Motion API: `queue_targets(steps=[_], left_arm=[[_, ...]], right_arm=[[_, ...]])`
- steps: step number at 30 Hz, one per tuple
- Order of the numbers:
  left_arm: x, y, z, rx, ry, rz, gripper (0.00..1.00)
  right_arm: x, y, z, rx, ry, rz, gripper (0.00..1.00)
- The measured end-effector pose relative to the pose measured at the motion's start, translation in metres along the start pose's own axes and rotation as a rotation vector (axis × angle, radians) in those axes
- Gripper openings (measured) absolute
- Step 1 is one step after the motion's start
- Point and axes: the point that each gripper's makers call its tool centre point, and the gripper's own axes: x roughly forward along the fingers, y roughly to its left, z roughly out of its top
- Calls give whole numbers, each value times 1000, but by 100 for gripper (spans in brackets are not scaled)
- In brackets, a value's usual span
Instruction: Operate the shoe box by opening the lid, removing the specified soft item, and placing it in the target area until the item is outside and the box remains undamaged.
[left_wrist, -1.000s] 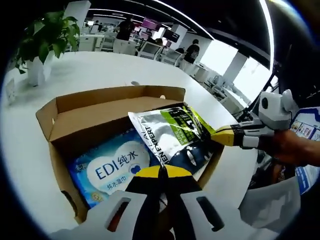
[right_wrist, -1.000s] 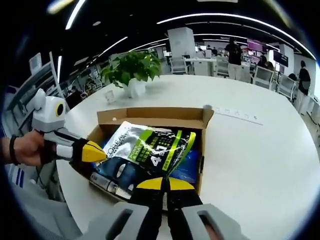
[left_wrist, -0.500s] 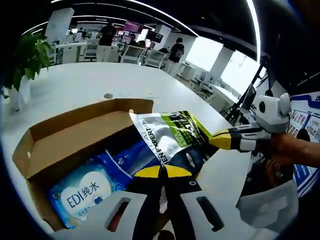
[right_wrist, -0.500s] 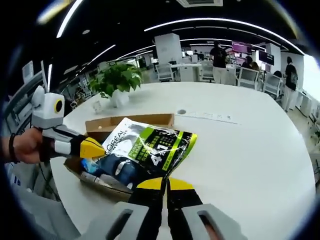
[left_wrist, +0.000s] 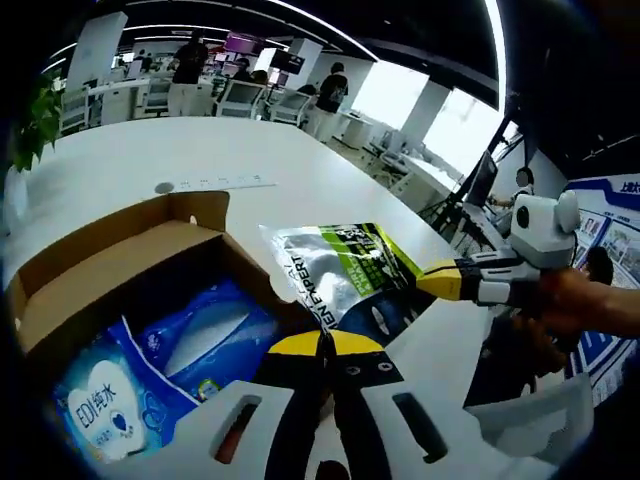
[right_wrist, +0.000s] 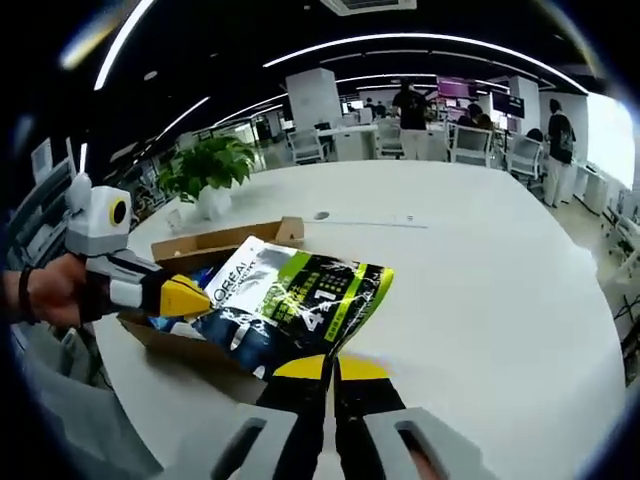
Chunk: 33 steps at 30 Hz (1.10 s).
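Note:
A silver, green and dark blue soft pouch (left_wrist: 345, 268) hangs in the air between both grippers, off the open cardboard shoe box (left_wrist: 110, 272). My left gripper (left_wrist: 322, 343) is shut on the pouch's near edge. The right gripper (left_wrist: 440, 280) comes in from the right, its yellow tip clamped on the pouch's corner. In the right gripper view the pouch (right_wrist: 295, 305) sits partly over the white table, with my right gripper (right_wrist: 330, 368) shut on its lower edge and the left gripper (right_wrist: 186, 298) pinching its left side. The box (right_wrist: 215, 241) lies behind the pouch.
Blue wipes packs (left_wrist: 205, 335) and an EDI pack (left_wrist: 98, 402) stay inside the box. A potted plant (right_wrist: 210, 165) stands beyond the box. The round white table (right_wrist: 480, 270) spreads wide to the right. Chairs and people are far behind.
Both grippers have carried the pouch up and sideways out of the box, toward the open table. The box now sits left of and behind the pouch.

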Motion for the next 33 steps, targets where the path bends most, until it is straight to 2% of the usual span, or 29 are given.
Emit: queue_targets(steps=[8, 17, 30, 33], left_arm=[[28, -23, -3, 5, 25, -27, 0], [58, -39, -14, 13, 62, -38, 0], [78, -42, -38, 97, 138, 11, 0], [81, -38, -37, 123, 135, 25, 0]], right_arm=[[-12, -35, -9, 21, 3, -22, 0], [-15, -61, -24, 30, 33, -33, 0], [-1, -75, -47, 29, 90, -10, 0], [3, -76, -53, 36, 97, -1, 0]])
